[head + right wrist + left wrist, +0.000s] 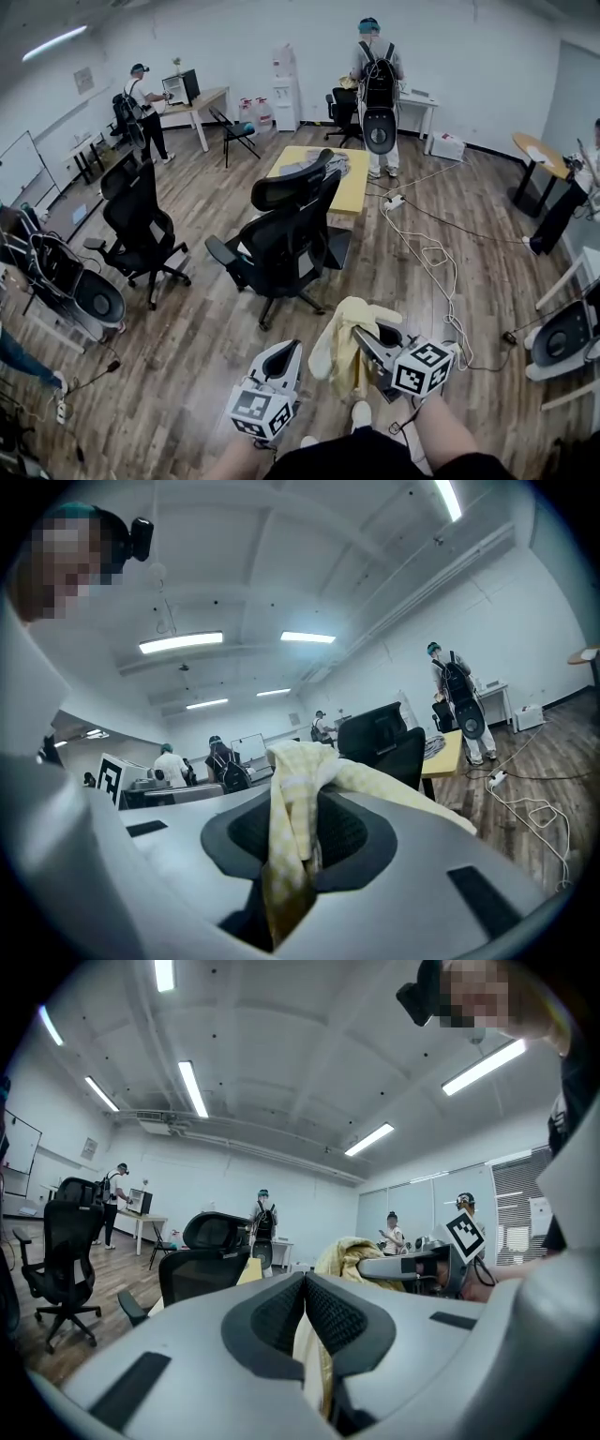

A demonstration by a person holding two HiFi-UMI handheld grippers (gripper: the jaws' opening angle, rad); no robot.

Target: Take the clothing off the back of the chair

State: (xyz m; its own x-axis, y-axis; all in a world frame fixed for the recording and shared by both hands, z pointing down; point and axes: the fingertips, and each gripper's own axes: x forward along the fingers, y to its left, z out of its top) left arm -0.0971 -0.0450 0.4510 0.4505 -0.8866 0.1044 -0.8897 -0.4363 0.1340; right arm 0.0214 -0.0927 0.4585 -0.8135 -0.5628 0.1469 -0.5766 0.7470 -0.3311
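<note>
**A:** What does the clothing look like?

**B:** The clothing [339,342] is pale yellow. A fine white check shows on it up close in the right gripper view. It is soft and bunched, folded over on itself, with one thick fold hanging straight down.

**A:** Where is it, going by the chair?

**B:** It is off the chair. The black office chair [286,234] stands in the middle of the room. The clothing is well apart from it, on the person's side, held up above the wooden floor [187,347].

**A:** What is holding it?

**B:** Both grippers. The right gripper [367,345] is the one farther from the chair's armrest side. Its fingers [361,836] are closed to a narrow gap on a fold. The cloth drapes over their tops and hangs down between them. The left gripper [284,354] is just beside it, about as far from the chair. Its fingers [272,1321] meet at the tips, and a strip of the same yellow cloth is pinched in the slot between them.

**A:** Is there any writing or a label to read?

**B:** The only print I can make out is the black-and-white square markers on each gripper's cube [422,367]. They are block patterns rather than words. On the clothing itself I see only the check.
</note>
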